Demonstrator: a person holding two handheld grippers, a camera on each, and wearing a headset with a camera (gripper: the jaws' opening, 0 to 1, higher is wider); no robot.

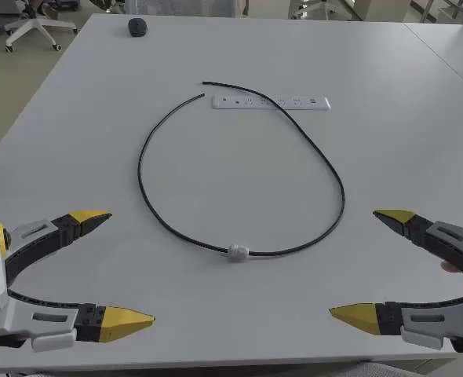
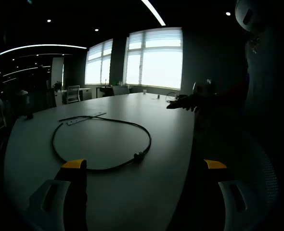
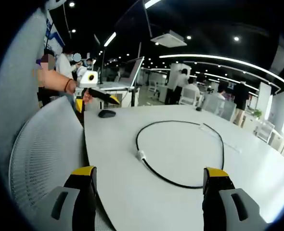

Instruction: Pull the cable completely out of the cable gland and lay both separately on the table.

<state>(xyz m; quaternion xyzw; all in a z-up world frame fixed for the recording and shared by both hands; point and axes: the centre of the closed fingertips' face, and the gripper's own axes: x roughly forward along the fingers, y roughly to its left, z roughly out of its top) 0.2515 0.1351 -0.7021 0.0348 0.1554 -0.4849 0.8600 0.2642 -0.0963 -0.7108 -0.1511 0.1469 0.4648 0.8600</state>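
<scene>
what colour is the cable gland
White to light grey cable gland, threaded on the black cable; it shows best in the head view.

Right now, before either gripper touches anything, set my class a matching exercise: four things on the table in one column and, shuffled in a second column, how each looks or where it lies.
Column one
1. cable
2. cable gland
3. power strip
4. mouse

Column two
A. dark, alone near the far edge of the table
B. white bar, crossed by one end of the cable
C. small pale piece threaded on the near part of the loop
D. black, lying in a wide loop

Pairs: 1-D, 2-C, 3-B, 4-A
</scene>
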